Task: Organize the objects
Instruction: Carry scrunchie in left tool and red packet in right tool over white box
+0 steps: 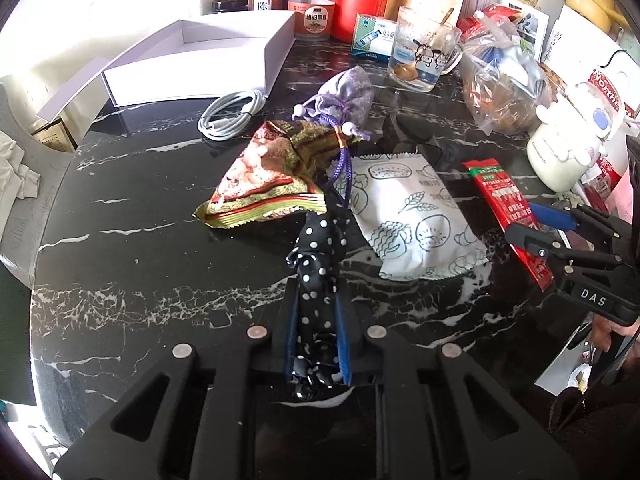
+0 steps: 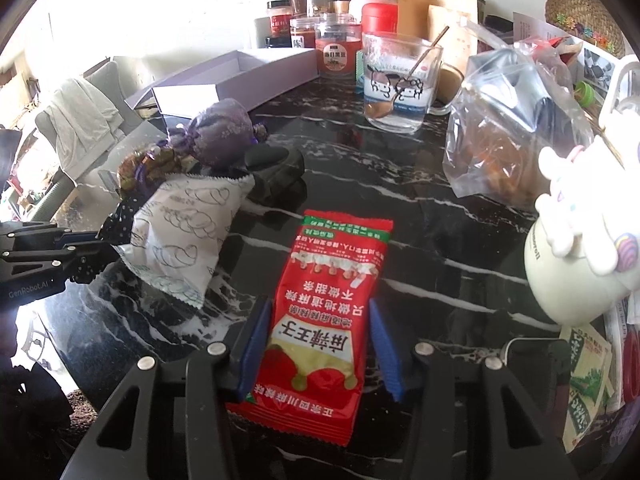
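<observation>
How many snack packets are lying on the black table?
3: a green-and-red packet left, a white packet in the middle, a red packet between the right hand-held gripper's fingers. Others may hide in the clutter.

We are seeing a black polka-dot cloth (image 1: 316, 276) lying bunched on the dark marble counter (image 1: 140, 264), beside a white printed packet (image 1: 412, 216) and a gold-green snack bag (image 1: 264, 176). A red snack packet (image 2: 328, 320) is lying flat, lengthwise, nearby.

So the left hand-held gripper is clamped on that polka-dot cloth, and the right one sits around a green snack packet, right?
Not quite: the packet is red. The right wrist view shows the right hand-held gripper with its blue fingers either side of a red snack packet. The left hand-held gripper is indeed clamped on the polka-dot cloth.
</observation>
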{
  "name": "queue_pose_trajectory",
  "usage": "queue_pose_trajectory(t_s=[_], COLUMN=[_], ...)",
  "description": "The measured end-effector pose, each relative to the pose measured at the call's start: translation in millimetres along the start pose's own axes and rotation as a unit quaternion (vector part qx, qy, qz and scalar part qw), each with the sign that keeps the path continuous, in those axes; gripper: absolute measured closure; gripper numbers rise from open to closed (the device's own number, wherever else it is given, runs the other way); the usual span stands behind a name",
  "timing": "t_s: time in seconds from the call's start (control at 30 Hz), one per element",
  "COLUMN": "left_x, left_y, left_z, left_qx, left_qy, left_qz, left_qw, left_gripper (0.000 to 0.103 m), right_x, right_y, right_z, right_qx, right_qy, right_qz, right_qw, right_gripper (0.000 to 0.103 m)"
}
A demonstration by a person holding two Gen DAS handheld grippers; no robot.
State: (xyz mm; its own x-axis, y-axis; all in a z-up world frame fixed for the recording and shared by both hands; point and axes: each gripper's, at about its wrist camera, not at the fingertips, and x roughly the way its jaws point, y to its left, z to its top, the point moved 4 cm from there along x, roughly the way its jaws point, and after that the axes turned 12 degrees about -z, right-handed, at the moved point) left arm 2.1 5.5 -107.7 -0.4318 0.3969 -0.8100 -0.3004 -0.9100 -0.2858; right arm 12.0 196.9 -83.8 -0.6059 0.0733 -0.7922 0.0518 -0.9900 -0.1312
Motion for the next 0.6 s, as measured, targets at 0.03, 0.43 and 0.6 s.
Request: queue_pose_trajectory(t_s=[0.03, 0.43, 0.6], left_x=[-2.8, -39.7, -57.3], left_y=[-0.1, -4.2, 3.1], left_z=[0.0, 3.0, 3.7], left_qx=[0.001, -0.004, -0.015], left_qy=[-0.003, -0.038, -0.055], left_qz=[0.001, -0.001, 0.018], left_qw=[1.0, 0.9993, 0.9982], left_gripper=[0.088, 0.088, 0.088], right_x=[-2.2, -34.4, -46.8], right_y=[-0.4, 12.8, 30.9], right_z=[1.4, 22.9, 38.0], right_qx=[0.001, -0.017, -0.046], right_qy=[-0.004, -0.046, -0.071], right_qz=[0.0, 0.04, 0.065], right_qw=[1.0, 0.998, 0.994], right_gripper=[0.054, 0.054, 0.054])
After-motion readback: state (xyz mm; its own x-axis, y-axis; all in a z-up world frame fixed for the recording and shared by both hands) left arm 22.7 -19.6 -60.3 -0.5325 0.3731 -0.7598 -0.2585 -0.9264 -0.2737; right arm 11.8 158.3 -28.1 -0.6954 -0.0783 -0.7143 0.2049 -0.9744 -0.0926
